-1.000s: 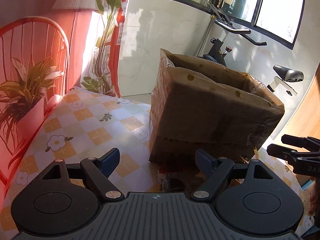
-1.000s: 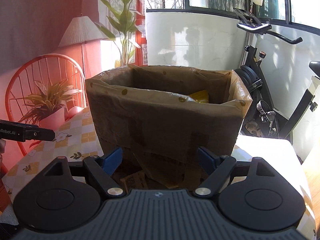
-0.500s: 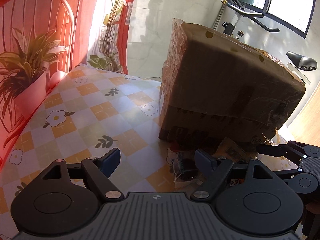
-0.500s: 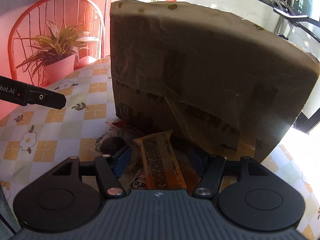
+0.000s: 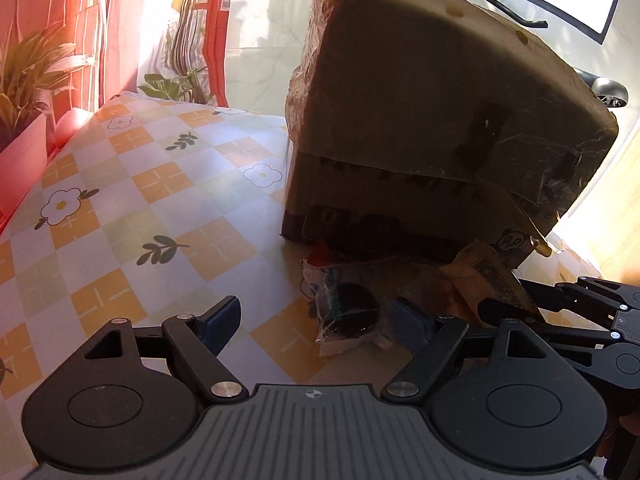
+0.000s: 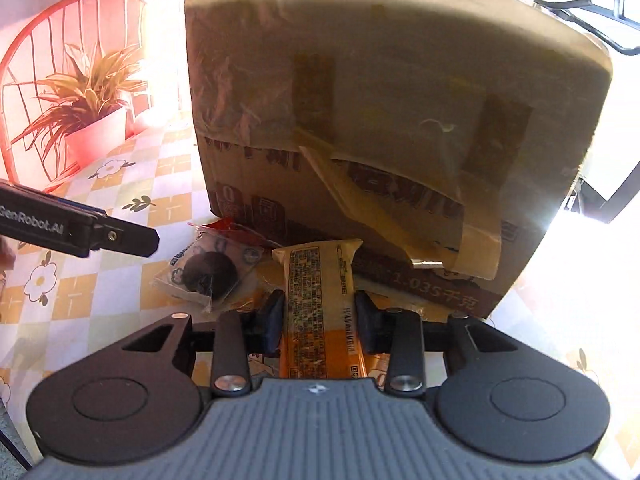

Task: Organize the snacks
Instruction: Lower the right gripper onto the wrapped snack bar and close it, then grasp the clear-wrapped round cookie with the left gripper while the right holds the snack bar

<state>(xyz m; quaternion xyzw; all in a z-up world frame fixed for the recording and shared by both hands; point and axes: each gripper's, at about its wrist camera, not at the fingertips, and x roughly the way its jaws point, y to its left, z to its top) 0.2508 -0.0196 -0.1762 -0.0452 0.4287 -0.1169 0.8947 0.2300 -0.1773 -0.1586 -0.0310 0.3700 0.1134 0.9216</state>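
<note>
Closing since before, right gripper [image 6: 320, 316] pinches the orange snack bar [image 6: 320, 280]

The big brown cardboard box [image 6: 384, 120] looks matt and rough, with glossy, crinkled clear tape over its faces and a torn paper flap hanging loose. The long orange snack bar [image 6: 320, 300] has a smooth, shiny printed plastic wrapper, and the clear plastic packet with a dark round biscuit [image 6: 208, 276] is glossy and wrinkled. The checked flower-print tablecloth [image 5: 160, 200] looks smooth with a slight sheen.
</note>
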